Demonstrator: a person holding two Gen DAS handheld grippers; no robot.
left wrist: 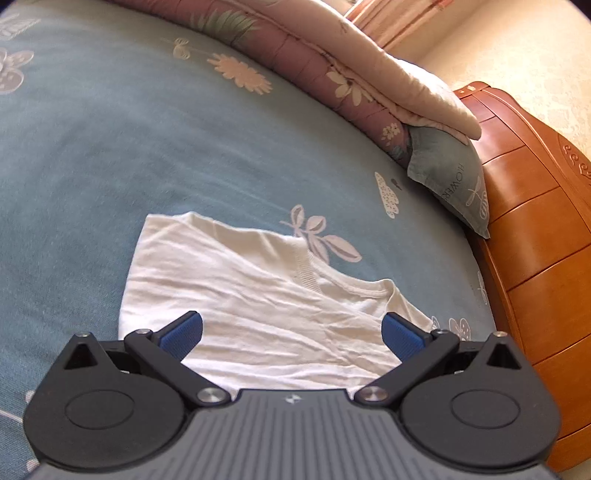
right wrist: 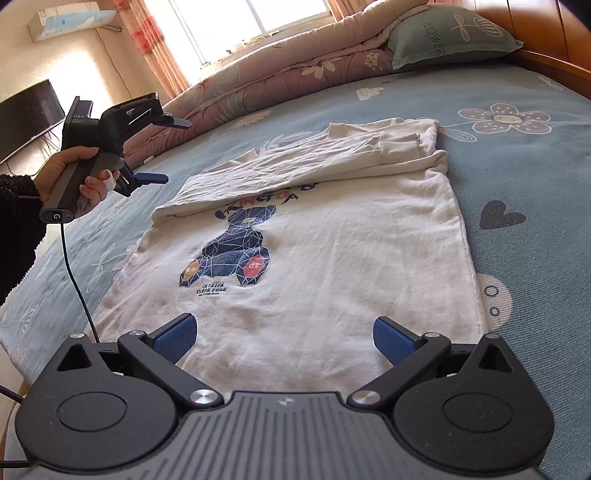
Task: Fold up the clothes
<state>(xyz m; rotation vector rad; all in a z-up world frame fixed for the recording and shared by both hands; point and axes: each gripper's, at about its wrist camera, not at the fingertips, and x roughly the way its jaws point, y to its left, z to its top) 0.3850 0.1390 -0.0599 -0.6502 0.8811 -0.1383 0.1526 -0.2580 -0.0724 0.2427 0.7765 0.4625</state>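
Right gripper (right wrist: 284, 338) low over the near hem of the white sweatshirt (right wrist: 332, 266), jaws spread wide, blue pads clear of the cloth, nothing held. Sweatshirt lies front up on the blue flowered bed sheet (right wrist: 517, 177); dark geometric bear print (right wrist: 232, 251) mid-chest with small lettering under it. Sleeves folded across the upper chest, cuffs ending near the far right shoulder.

Left gripper (left wrist: 291, 338) also released, jaws wide apart, empty, hovering above the shirt's upper part near the ribbed collar (left wrist: 310, 273). From the right wrist view it (right wrist: 162, 151) sits above the sheet just off the shirt's left edge, held by a hand (right wrist: 79, 177) with a dark knit sleeve; black cable (right wrist: 74, 273) hangs from the handle.

Farther back: rolled pink floral quilt (right wrist: 280, 70) along the bed's far side, teal pillow (right wrist: 450, 33) marked FLOWERS leaning by the wooden headboard (left wrist: 535, 221). Curtains (right wrist: 155, 51) and a bright window behind.
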